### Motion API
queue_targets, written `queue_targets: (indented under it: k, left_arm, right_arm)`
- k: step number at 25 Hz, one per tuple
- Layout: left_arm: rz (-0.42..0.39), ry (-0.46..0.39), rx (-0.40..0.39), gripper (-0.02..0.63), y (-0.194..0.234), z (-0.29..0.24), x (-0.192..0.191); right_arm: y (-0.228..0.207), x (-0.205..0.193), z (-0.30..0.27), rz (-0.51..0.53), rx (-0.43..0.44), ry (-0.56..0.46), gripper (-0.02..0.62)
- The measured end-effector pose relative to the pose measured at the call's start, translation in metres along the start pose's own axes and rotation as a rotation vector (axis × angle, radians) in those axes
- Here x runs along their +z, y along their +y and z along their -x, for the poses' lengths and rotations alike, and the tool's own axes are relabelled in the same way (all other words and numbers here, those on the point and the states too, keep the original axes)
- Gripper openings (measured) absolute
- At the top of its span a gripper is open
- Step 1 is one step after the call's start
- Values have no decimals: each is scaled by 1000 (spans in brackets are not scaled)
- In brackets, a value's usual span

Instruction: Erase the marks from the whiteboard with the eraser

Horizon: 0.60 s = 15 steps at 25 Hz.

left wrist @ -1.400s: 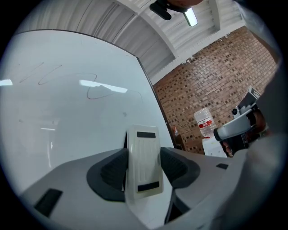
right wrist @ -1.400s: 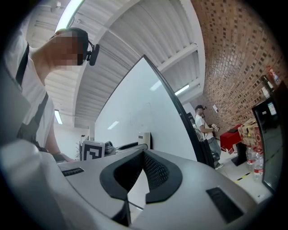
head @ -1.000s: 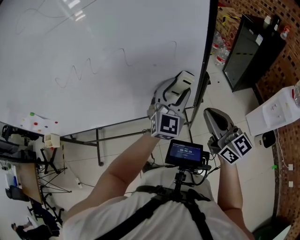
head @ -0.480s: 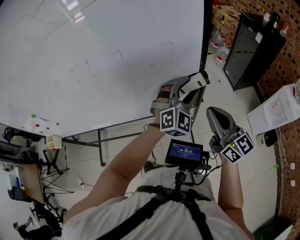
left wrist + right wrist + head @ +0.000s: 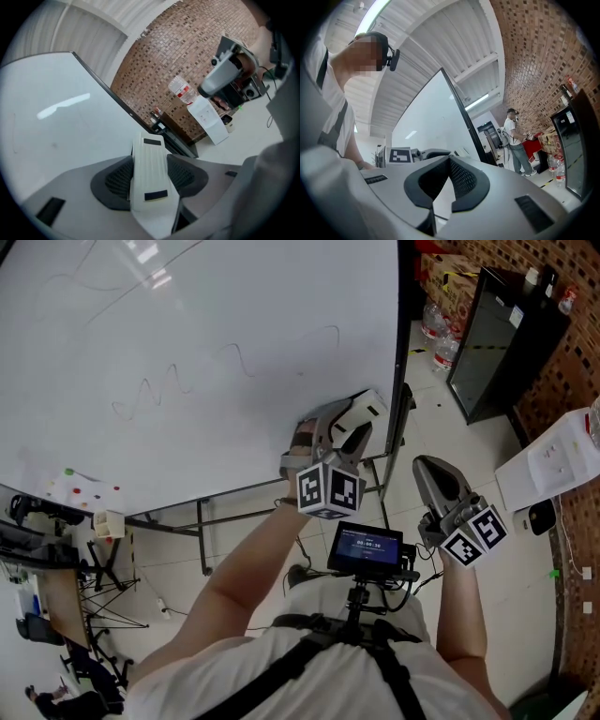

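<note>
My left gripper (image 5: 361, 418) is clamped on the white eraser (image 5: 149, 176), which sticks out past the jaws near the whiteboard's (image 5: 187, 315) lower right corner, just inside its black frame edge (image 5: 401, 343). I can't tell whether it touches the surface. The wavy marks (image 5: 178, 381) lie up and to the left, with wide white board around them. My left forearm (image 5: 253, 559) reaches forward and up. The right gripper (image 5: 429, 470) is closed on nothing, held low over the floor (image 5: 450, 418) between the board and the black cabinet (image 5: 497, 324).
</note>
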State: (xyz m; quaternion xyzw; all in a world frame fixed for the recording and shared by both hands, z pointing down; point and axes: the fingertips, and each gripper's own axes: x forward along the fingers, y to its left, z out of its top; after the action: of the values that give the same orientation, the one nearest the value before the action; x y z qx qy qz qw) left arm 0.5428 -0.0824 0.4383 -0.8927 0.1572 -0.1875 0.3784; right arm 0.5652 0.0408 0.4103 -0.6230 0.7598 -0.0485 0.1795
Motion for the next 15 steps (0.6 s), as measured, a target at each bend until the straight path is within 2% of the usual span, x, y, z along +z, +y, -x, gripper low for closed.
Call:
queue_targets:
  k: [2, 5, 7, 10, 11, 13, 15]
  left_arm:
    - [13, -18, 43, 262, 21, 7, 13]
    - [-16, 9, 6, 261, 18, 1, 14]
    - [-22, 49, -68, 261, 3, -9, 13]
    - [78, 104, -238, 261, -30, -27, 5]
    - [98, 121, -273, 261, -41, -31, 0]
    - [96, 141, -277, 261, -52, -32, -10]
    - [93, 135, -237, 261, -48, -27, -13]
  right_arm:
    - [-1, 1, 1, 0, 0, 0, 3]
    - [0, -1, 1, -6, 3, 2, 3]
    - [1, -3, 1, -9, 7, 3, 3]
    - [1, -4, 2, -8, 7, -2, 3]
    - [1, -3, 4, -8, 4, -4, 3]
    - [-3, -2, 10, -11, -8, -5, 3]
    - [-11, 0, 18, -22, -24, -5, 3]
